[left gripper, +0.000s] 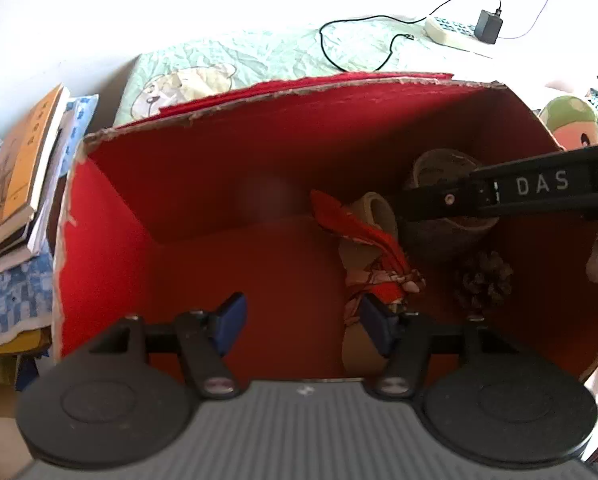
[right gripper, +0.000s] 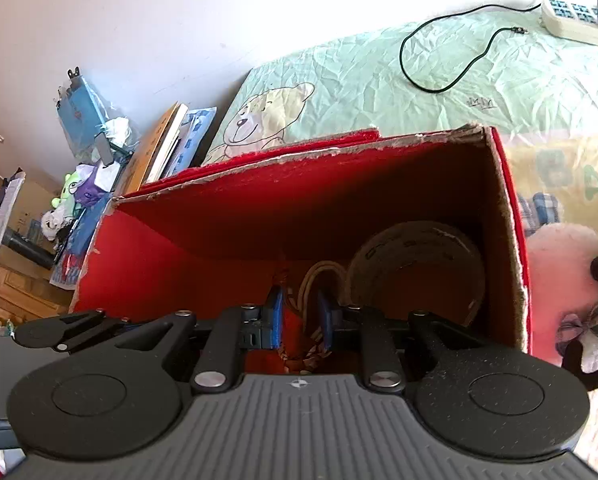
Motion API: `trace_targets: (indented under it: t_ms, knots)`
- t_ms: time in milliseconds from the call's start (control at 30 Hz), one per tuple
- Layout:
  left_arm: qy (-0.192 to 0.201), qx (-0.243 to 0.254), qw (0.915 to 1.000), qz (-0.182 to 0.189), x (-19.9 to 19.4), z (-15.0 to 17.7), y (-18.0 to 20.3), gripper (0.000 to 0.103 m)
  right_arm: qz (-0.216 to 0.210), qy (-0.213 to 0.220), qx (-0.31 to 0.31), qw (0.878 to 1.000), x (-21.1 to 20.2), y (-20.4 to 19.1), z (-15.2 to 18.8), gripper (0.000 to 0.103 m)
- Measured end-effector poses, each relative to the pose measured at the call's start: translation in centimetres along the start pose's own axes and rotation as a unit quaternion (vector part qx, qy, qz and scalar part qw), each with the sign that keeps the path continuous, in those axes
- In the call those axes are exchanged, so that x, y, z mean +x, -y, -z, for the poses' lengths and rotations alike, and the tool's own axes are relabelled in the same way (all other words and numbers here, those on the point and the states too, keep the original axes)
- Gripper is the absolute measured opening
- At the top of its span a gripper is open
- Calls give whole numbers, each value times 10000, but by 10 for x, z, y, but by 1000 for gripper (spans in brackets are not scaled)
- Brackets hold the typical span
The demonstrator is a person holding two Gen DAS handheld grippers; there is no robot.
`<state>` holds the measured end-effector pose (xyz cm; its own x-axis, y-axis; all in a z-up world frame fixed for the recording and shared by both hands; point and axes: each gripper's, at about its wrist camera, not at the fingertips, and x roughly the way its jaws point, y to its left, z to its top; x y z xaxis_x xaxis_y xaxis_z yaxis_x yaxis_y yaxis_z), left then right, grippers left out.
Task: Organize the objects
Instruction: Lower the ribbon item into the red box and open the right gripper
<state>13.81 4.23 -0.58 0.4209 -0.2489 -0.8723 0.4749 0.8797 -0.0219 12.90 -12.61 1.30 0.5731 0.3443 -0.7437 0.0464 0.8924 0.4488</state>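
Two grippers reach into the red box [left gripper: 227,184], whose torn cardboard rim runs ragged along the far and left walls. The left gripper [left gripper: 299,322] hangs with jaws wide and nothing between them over the bare left half of the floor, while the things crowd the right side: a tape roll [left gripper: 383,210], a red cloth [left gripper: 363,236], a pine cone [left gripper: 485,280] and a dark bowl [left gripper: 443,236] near the far right corner. The right gripper [right gripper: 301,320] stands narrow, its blue pads closed to a slim gap around pale cord and braid.
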Motion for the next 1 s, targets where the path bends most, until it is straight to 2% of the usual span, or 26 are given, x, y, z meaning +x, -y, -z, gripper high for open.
trace_targets:
  t_ms: [267, 600, 1000]
  knots:
    - [-33, 106, 9996, -272, 4, 1, 4, 70, 429, 209, -212, 9986, -1, -7, 1, 23]
    - [63, 126, 9991, -396, 2, 2, 5, 72, 786, 435, -246, 9956, -4, -9, 3, 23]
    - [130, 243, 9977, -627, 1, 3, 9, 73, 1057, 520, -421, 9921, -4, -15, 5, 23]
